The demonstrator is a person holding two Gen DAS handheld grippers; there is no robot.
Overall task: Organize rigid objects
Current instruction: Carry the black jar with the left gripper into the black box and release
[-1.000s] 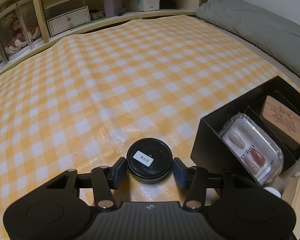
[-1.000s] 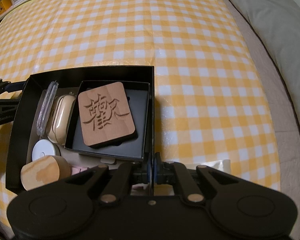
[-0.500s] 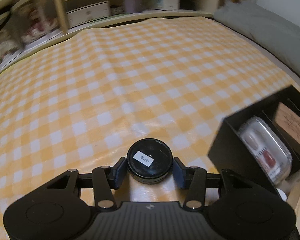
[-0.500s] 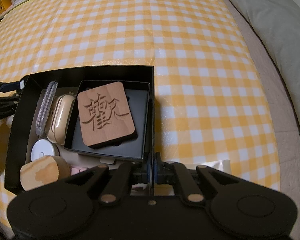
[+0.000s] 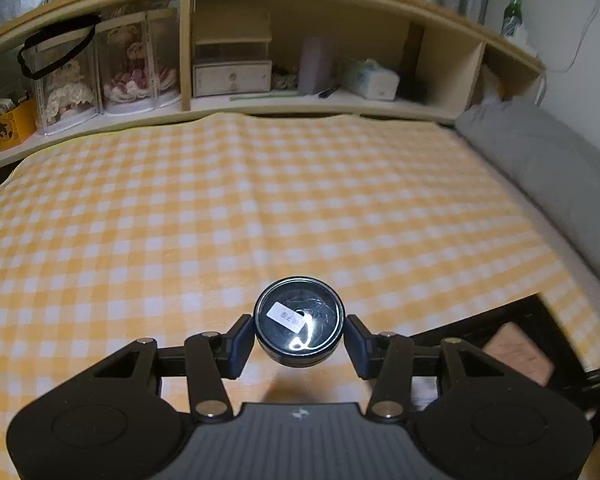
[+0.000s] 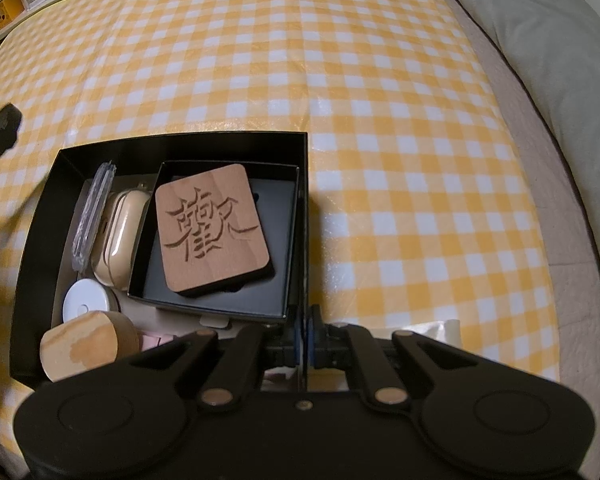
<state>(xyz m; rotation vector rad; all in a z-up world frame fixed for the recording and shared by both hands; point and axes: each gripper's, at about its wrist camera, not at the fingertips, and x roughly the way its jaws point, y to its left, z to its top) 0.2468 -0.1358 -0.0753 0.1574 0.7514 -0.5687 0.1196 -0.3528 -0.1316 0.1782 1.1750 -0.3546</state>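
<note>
A round black tin [image 5: 299, 321] is pinched between the pads of the left gripper [image 5: 299, 334] and held clear above the yellow checked cloth [image 5: 260, 208]. The right gripper [image 6: 305, 330] is pressed together on the near right wall of the black box [image 6: 305, 184], where a carved wooden tile [image 6: 212, 227] is seen

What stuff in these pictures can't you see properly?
- Tin label, left wrist view: too small and glared to read.
- Pink thing, right wrist view: hidden by the wooden cylinder and right gripper.
- Box, left wrist view: blurred and cut off by the left gripper.
</note>
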